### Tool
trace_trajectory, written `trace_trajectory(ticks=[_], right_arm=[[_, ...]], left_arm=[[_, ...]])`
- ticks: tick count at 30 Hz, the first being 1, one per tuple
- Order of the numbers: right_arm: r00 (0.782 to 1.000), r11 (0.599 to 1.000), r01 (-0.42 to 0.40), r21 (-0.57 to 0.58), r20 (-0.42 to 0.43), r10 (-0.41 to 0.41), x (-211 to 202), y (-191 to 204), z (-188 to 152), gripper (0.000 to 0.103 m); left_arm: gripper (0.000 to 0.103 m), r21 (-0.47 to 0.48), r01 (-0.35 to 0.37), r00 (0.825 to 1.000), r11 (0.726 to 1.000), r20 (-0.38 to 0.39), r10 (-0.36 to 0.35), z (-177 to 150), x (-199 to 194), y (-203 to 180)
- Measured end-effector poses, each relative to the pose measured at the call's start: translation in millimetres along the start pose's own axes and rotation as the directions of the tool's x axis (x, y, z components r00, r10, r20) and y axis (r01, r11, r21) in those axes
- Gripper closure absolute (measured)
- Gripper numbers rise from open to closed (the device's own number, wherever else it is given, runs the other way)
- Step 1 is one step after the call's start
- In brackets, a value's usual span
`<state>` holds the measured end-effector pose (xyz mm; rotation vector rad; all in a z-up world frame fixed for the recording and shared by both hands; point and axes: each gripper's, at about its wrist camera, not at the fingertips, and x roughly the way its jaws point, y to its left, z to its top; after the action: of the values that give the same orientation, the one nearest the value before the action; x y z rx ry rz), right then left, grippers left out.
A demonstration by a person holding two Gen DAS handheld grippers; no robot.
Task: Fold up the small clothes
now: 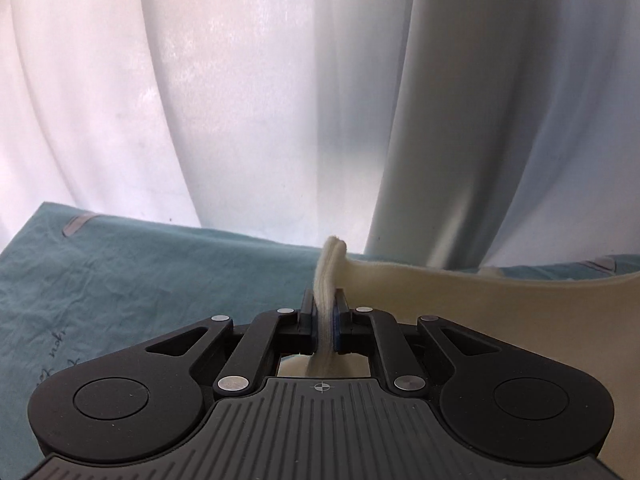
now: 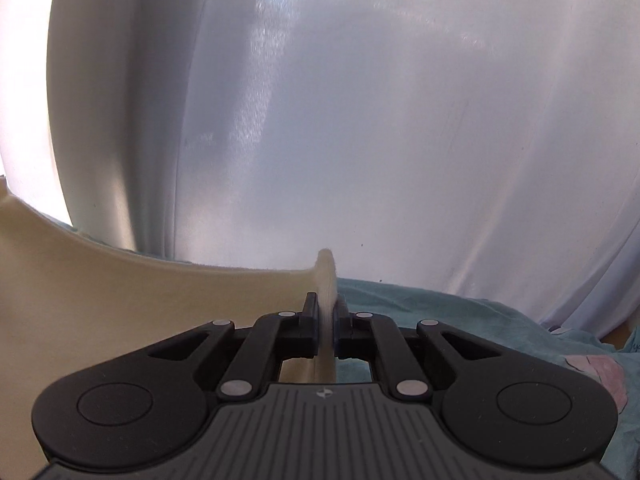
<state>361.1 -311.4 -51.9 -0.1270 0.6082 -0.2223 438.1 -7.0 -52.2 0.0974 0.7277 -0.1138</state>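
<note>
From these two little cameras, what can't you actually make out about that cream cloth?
- Left wrist view: the cream garment runs off the right edge and behind the left gripper, so its kind and shape stay unknown.
- Right wrist view: the garment's lower part hangs out of sight behind the right gripper body.
- Right wrist view: a pink item is cut off by the edge.
- Left wrist view: writing on the teal sheet is too small to read.

Ahead of me hangs a pale white curtain (image 1: 240, 100) in long soft folds, with daylight glowing through it, brightest at the far left of my right-hand view. Below it lies a wrinkled teal cloth (image 1: 140, 272) covering the tabletop, with some faint lettering near its left edge.
</note>
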Motion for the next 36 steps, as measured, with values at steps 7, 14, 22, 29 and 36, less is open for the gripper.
trace_trajectory(ticks=[7,14,22,29,36], right_arm=[[0.998,0.997,0.038,-0.061,-0.049,-0.041,20.9,14.1,-17.3,0.096],[0.991,0.991,0.119,-0.063,-0.049,-0.122,24.3,15.5,-22.4,0.055],[0.995,0.993,-0.079,0.086,0.068,0.073,-49.0,-17.6,-30.6,0.047],[0.914,0.901,-0.406,0.154,0.088,0.397,-124.9,1.6,-68.9,0.066],[0.862,0.806,-0.448,0.386,-0.052,0.504,-114.4,6.1,-96.3,0.080]], left_arm=[[0.077,0.011,-0.073,0.997,0.997,0.039,0.073,-20.2,18.2,-6.5],[0.038,-0.115,-0.074,0.997,0.991,0.003,0.075,-23.7,9.8,22.0],[0.033,-0.162,0.032,0.999,0.986,-0.016,-0.035,-65.8,-72.6,64.3],[0.029,-0.254,0.058,0.993,0.966,-0.082,-0.081,-112.5,-105.0,92.7],[0.031,-0.404,0.239,0.952,0.883,-0.083,-0.295,-119.7,-97.0,110.6]])
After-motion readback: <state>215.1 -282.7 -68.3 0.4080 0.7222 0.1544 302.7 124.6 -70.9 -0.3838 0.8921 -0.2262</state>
